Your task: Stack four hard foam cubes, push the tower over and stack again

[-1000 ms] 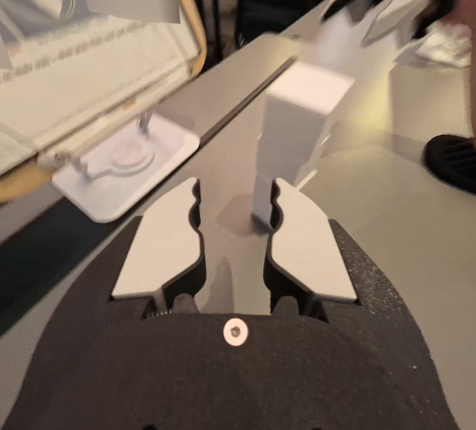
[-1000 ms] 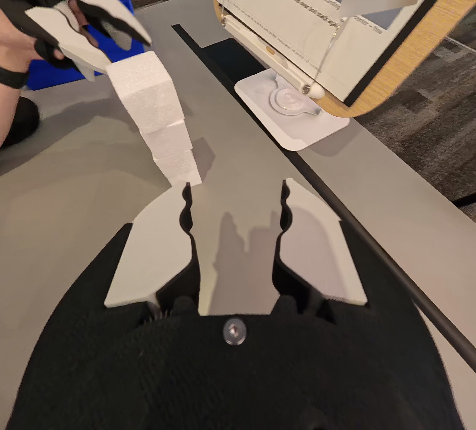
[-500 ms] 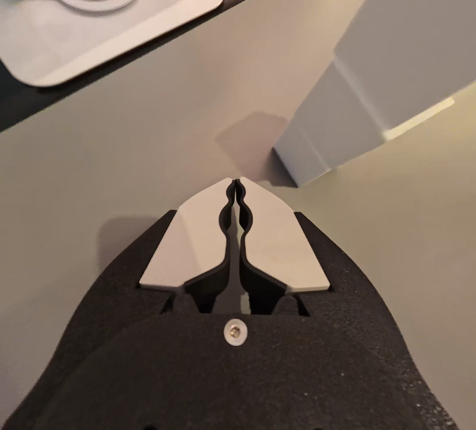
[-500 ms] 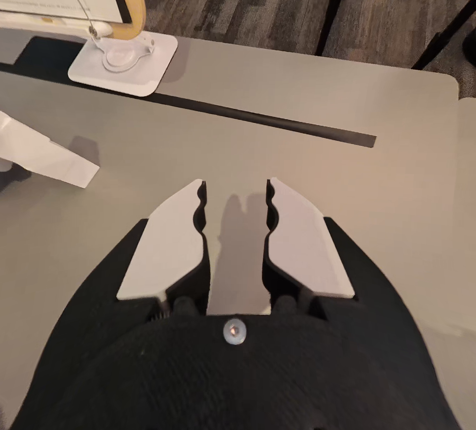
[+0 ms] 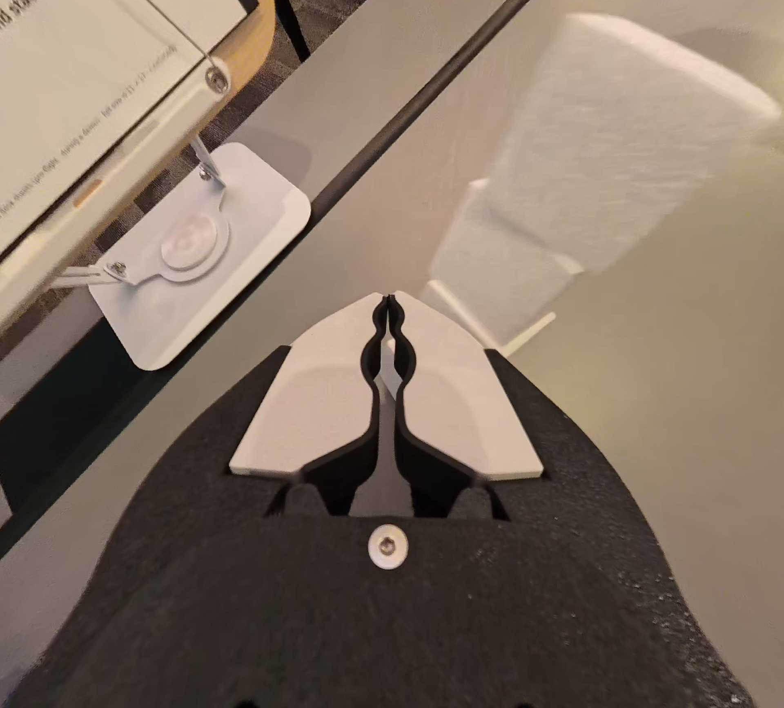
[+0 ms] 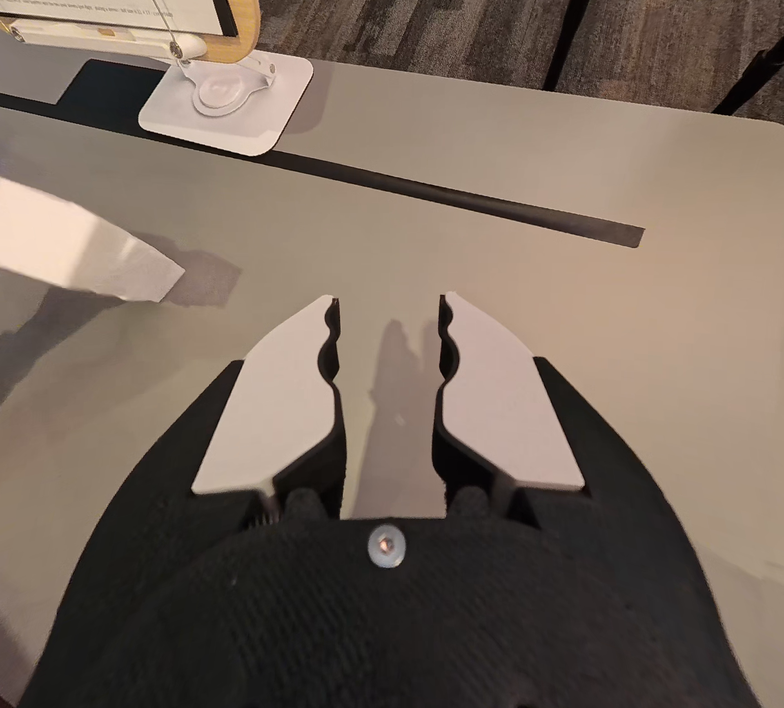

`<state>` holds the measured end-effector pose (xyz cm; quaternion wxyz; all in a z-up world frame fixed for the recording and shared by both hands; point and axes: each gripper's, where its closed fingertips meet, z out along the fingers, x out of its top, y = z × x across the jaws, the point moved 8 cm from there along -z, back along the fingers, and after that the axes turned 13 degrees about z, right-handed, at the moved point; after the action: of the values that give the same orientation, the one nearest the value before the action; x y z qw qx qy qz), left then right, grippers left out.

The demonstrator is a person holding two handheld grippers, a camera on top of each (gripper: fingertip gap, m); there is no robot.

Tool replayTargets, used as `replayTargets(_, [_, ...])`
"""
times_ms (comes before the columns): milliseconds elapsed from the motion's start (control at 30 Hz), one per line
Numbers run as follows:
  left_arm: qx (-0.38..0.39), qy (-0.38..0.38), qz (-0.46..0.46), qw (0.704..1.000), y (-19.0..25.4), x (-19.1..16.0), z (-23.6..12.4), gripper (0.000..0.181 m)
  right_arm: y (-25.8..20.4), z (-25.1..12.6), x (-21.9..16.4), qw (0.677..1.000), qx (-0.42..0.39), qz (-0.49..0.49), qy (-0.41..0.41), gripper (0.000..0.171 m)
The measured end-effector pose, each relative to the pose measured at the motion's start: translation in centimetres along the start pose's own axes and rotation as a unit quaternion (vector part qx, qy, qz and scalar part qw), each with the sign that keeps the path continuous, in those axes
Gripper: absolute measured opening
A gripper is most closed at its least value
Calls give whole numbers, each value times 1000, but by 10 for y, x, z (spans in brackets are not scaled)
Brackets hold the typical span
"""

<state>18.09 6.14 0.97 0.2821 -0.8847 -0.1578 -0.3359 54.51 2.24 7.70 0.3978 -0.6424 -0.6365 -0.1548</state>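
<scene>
White foam cube tower (image 5: 564, 195), stacked, blurred, on grey table, partly out of frame

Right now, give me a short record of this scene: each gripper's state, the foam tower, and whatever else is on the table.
left gripper: shut, empty, fingertips close beside the tower's base
right gripper: open, empty, over bare table
foam tower: white cubes stacked, standing; count unclear through blur
tower in right wrist view: only an edge at the left
sign stand: white base, behind the black slot
</scene>
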Motion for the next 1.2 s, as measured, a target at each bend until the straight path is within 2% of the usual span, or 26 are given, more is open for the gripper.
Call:
replayTargets(67, [3,11,-3,1000,-2,4,-3,1,5,-3,-1,1000,1,6,7,46])
replayTargets(200, [-10,76,-21,997,-15,-7,-6,35,14,-8,-1,1000,5,17,25,47])
replayTargets(267, [-53,121,-11,991,-16,-16,0,53,16,-10,0,999,6,15,34,49])
replayTargets(333, [-112,151,-1,982,-13,-27,9,57,14,-13,0,999,18,5,49,51])
replayTargets(400, [-169,201,-4,965,-5,-35,17,70,10,-18,1,997,28,-11,70,52])
replayTargets(500, [-234,237,-19,943,6,-45,30,74,4,-27,-1,994,38,-32,96,55])
replayTargets(667, [-257,202,51,944,24,-54,46,81,14,-24,-18,994,-1,-89,64,70])
replayTargets(733, [-255,194,81,944,32,-53,50,82,22,-11,-28,994,-16,-103,39,73])
replayTargets(900, [-248,172,104,948,40,-51,65,81,38,39,-62,976,-38,-208,-47,80])
replayTargets(1033, [-237,166,107,951,43,-48,72,71,48,67,-81,978,11,-197,-71,80])
replayTargets(1200, [-218,144,134,956,33,-52,62,71,66,90,-95,977,-5,-191,-97,81])
